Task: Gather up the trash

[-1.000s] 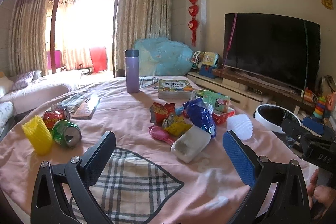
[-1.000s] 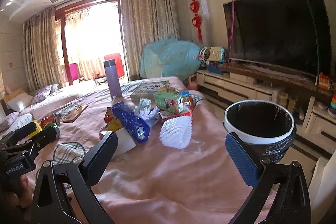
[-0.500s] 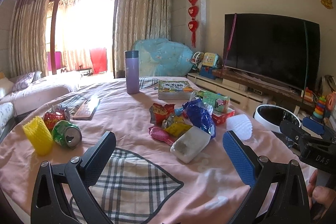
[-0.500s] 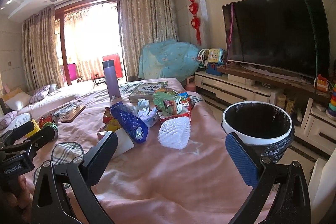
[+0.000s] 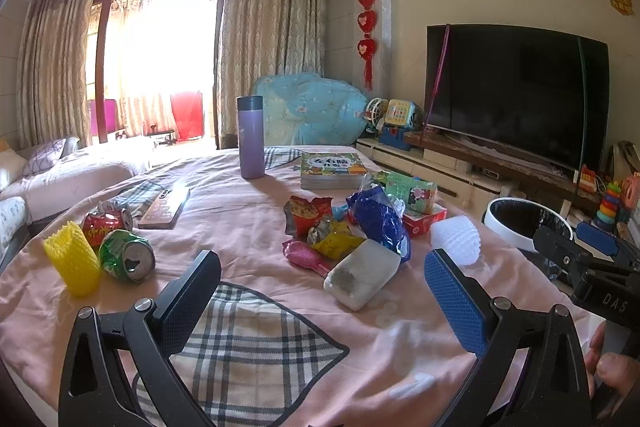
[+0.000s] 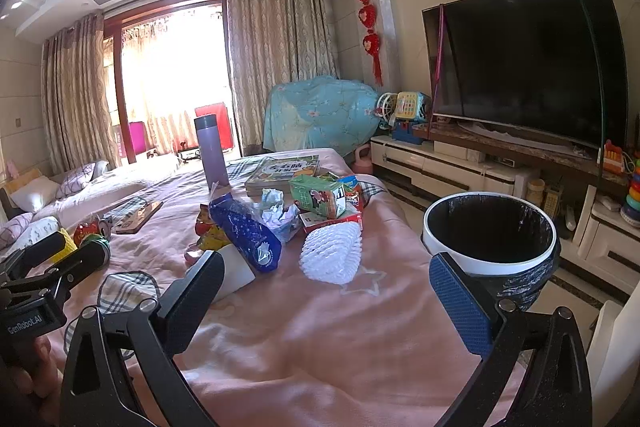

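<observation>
Dented metal can (image 5: 127,261) – soft pink cloth (image 5: 248,211).

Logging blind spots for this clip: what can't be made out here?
- Trash bin floor, right wrist view: black liner too dark.
- Trash bin, left wrist view: right gripper covers its near side.
- Red can, right wrist view: left gripper partly hides it.

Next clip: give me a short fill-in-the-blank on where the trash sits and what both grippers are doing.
1. Both the left gripper and the right gripper are ____ and hold nothing.
2. The lined trash bin stands off the table's ____ side.
3. The yellow foam net stands beside a crushed ____ can.
4. The purple bottle stands ____ on the pink tablecloth.

Missing words: open; right; green; upright
</observation>
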A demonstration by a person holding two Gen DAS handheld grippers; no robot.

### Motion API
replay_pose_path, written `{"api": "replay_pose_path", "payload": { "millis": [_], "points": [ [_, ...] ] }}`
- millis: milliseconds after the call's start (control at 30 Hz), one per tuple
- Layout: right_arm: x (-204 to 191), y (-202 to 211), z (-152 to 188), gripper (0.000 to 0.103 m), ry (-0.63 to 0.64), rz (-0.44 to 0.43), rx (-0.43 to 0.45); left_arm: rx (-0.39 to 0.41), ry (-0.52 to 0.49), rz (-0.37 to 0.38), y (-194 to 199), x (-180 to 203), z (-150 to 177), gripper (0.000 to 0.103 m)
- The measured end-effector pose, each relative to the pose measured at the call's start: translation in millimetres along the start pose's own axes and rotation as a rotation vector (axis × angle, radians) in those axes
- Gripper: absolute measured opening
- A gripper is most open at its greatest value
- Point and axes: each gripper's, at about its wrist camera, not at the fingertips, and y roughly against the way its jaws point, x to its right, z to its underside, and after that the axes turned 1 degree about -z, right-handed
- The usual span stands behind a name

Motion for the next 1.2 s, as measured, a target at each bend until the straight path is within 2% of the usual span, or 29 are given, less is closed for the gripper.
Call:
{"api": "replay_pose_path", "payload": {
  "millis": [600, 1033, 1200],
  "points": [
    [4, -10, 3, 0.103, -0.008, -0.009, -0.039, -0.042, -0.007, 0.013, -14, 0, 7, 0.102],
    [14, -57, 4, 0.102, -0.026, -0.048, -0.178, -0.216, -0.043, 0.063, -81, 2, -6, 0.102],
    [22, -83, 3, 0.092, -0.047, -0.060, -0.247, -0.269, -0.090, 0.048, -114, 10, -11, 0.102]
  ]
}}
